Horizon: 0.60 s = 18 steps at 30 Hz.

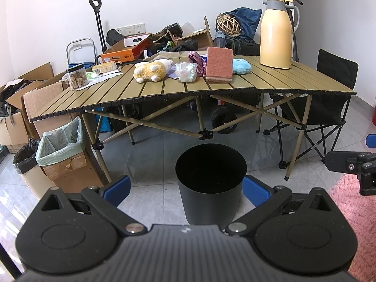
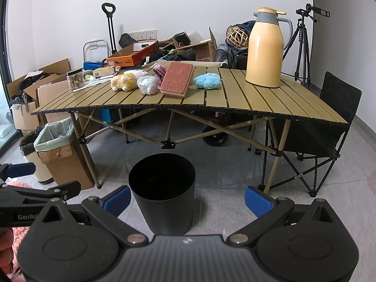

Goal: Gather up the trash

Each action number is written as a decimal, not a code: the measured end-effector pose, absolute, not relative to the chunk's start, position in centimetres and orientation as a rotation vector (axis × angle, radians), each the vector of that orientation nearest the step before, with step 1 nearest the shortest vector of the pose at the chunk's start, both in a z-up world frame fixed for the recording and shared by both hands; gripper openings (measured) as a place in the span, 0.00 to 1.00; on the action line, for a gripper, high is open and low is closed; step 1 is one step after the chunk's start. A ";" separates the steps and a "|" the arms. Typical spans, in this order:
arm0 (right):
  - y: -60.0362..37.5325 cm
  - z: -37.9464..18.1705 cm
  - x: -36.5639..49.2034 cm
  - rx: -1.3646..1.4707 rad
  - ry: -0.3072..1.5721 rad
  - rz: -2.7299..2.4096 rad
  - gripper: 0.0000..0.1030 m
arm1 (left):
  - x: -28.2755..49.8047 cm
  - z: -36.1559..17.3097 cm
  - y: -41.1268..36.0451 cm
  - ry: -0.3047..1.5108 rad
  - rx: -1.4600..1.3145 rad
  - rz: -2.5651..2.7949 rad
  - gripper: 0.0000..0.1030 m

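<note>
Right wrist view has the crumpled plastic bag (image 2: 147, 84) on the slatted table (image 2: 270, 103) at about 12 o'clock from the right gripper (image 2: 187, 198), well apart; its fingers are spread and empty. The left gripper (image 1: 186, 188), equally spread, sits over the black bin (image 1: 210, 183); the right arm is probably no nearer

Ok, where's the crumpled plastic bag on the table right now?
In both wrist views the crumpled plastic bag lies mid-table, between the yellow plush toy on its left and the propped-up pink sponge on its right.
</note>
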State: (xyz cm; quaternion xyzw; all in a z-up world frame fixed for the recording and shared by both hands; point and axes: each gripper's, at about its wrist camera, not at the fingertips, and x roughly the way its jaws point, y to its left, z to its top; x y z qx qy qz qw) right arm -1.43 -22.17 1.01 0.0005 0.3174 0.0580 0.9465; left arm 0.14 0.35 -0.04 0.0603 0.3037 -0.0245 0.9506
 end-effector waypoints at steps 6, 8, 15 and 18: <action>-22.0 1.1 -1.5 0.001 0.646 0.119 1.00 | 0.1 0.0 0.4 0.618 0.122 -0.051 1.00; -22.0 1.1 -1.5 0.001 0.646 0.118 1.00 | 0.1 0.0 0.3 0.617 0.122 -0.050 1.00; -22.0 1.1 -1.5 0.001 0.645 0.119 1.00 | 0.1 0.0 0.4 0.617 0.121 -0.050 1.00; -22.0 1.1 -1.5 0.001 0.646 0.119 1.00 | 0.1 0.0 0.4 0.617 0.121 -0.051 1.00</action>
